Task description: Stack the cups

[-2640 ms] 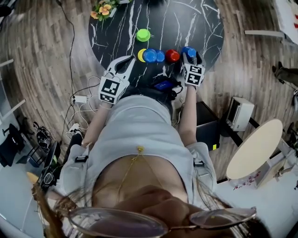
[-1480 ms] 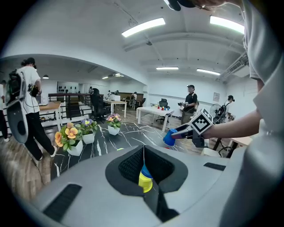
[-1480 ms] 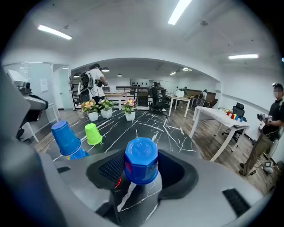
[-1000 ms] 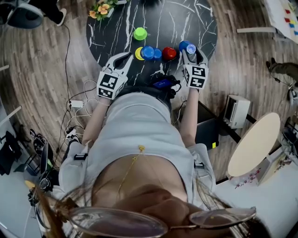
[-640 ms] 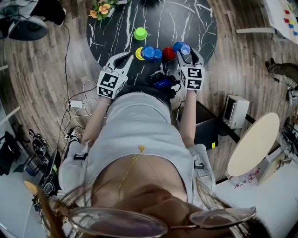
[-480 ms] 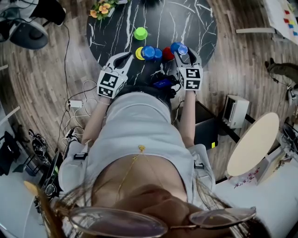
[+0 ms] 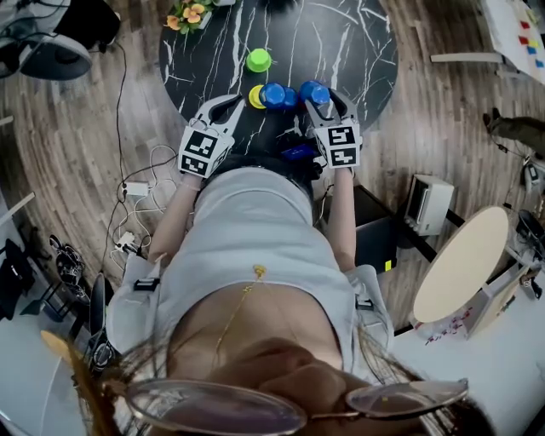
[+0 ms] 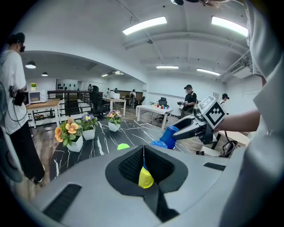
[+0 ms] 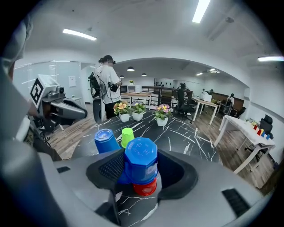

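Observation:
On the black marble table [image 7: 358, 43] stand upside-down cups. The green cup [image 7: 259, 60] is farthest, while a yellow cup [image 7: 254, 97] and two blue cups [image 7: 273, 94] sit in a row. My right gripper [image 7: 318, 95] is shut on another blue cup [image 9: 141, 159], which hangs just above the red cup [image 9: 144, 187]. The head view hides that red cup. At the yellow cup's near left, my left gripper [image 7: 228, 106] is shut and empty; the yellow cup [image 8: 145, 177] shows past its jaws.
Flower pots [image 7: 189, 15] line the table's far left edge. A dark device with cables [image 7: 298, 153] lies at the near edge between my arms. Cables and a power strip [image 7: 136, 187] trail on the wooden floor at left. A person [image 9: 106, 84] stands beyond the table.
My right gripper has carried the blue cup leftward along the row until it covers the red cup in the head view. The left gripper has stayed put.

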A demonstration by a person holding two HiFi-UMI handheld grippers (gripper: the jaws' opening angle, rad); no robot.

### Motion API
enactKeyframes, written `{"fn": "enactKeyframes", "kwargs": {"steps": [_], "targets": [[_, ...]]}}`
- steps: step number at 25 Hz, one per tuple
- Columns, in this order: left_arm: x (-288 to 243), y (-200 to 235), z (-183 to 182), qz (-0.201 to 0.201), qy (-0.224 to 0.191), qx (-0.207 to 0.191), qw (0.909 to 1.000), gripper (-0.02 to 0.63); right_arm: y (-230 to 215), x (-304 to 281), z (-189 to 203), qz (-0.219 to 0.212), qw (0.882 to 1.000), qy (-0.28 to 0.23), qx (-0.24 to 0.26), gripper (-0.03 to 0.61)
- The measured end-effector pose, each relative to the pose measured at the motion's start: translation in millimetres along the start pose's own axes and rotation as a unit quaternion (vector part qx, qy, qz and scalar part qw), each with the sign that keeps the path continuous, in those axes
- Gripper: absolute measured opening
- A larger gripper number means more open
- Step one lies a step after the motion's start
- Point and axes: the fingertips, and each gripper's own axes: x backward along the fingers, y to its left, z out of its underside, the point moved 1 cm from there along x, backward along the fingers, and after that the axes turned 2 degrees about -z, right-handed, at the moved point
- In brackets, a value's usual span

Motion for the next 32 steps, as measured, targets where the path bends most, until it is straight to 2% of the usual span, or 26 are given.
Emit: {"fn": "enactKeyframes", "kwargs": {"steps": [16,24,32], "targets": [[-0.7,2.5,3.2,0.002,0.007,0.002,1.0000,0.032,20.2,-16.4,13.5,-0.026,0.999,0.035,0.019,0.233],[0.1,1.5,3.6,0.004,0.010,0.002,0.9999,0.032,21.8,-17.7,10.6,-0.025,0.999,0.018,0.013,0.236],[-3.6,5.3,6.8,0.004,0.012,0.009,0.9999,0.032,20.6,-8.8,3.7,-0.032,0.999,-0.008,0.000,0.281]]}}
